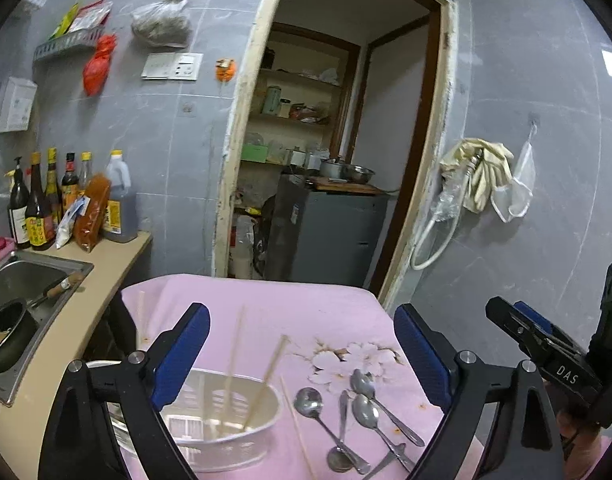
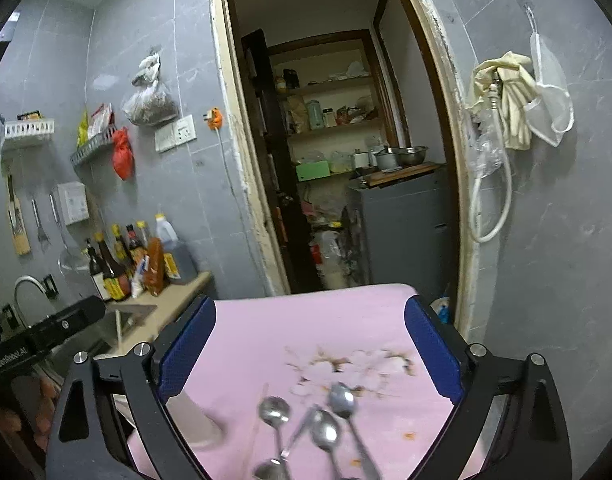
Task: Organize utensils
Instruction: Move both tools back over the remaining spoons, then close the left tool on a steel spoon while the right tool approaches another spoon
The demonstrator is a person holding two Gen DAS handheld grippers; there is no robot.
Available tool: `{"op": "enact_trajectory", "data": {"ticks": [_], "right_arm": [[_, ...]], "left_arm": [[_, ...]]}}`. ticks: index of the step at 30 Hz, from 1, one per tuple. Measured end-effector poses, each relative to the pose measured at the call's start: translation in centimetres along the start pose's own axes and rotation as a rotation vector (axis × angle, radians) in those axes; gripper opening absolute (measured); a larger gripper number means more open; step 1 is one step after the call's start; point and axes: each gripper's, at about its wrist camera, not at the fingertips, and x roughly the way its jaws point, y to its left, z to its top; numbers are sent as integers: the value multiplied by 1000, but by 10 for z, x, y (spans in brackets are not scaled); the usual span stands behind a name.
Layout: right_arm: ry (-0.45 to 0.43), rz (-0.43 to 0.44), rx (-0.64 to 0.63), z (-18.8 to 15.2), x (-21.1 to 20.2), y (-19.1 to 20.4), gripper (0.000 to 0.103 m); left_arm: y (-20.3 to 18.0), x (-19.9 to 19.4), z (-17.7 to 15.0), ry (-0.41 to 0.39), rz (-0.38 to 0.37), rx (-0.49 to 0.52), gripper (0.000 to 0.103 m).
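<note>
On a pink flowered cloth (image 1: 266, 308) stands a white slotted utensil basket (image 1: 226, 444) with several chopsticks (image 1: 234, 356) leaning in it. One loose chopstick (image 1: 298, 428) lies just right of the basket, and two more (image 1: 142, 312) lie near the cloth's far left edge. Several metal spoons (image 1: 366, 416) lie in a cluster to the right. My left gripper (image 1: 300, 312) hangs open above basket and spoons, nothing between its blue pads. In the right wrist view my right gripper (image 2: 311, 304) is also open and empty over the blurred spoons (image 2: 326, 432).
A steel sink (image 1: 26, 276) holding a dark pot (image 1: 6, 336) sits left of the table, with sauce bottles (image 1: 46, 200) on the counter behind. A doorway with a grey cabinet (image 1: 330, 232) is straight ahead. Gloves and a hose (image 1: 482, 172) hang on the right wall.
</note>
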Motion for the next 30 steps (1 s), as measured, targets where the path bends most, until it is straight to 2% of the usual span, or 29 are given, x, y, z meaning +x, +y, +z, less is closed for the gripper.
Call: {"op": "enact_trajectory", "data": {"ticks": [3, 14, 20, 28, 30], "right_arm": [[8, -8, -15, -1, -3, -15, 98], [72, -17, -38, -15, 1, -63, 98], [140, 11, -16, -26, 14, -92, 98], [263, 46, 36, -56, 46, -124, 98], [296, 60, 44, -65, 56, -130, 97]], "left_arm": [[-14, 3, -6, 4, 1, 3, 93], [-51, 21, -34, 33, 48, -3, 94], [-68, 37, -49, 92, 41, 5, 94], [-79, 65, -75, 173, 49, 3, 94], [-81, 73, -81, 196, 51, -4, 90]]}}
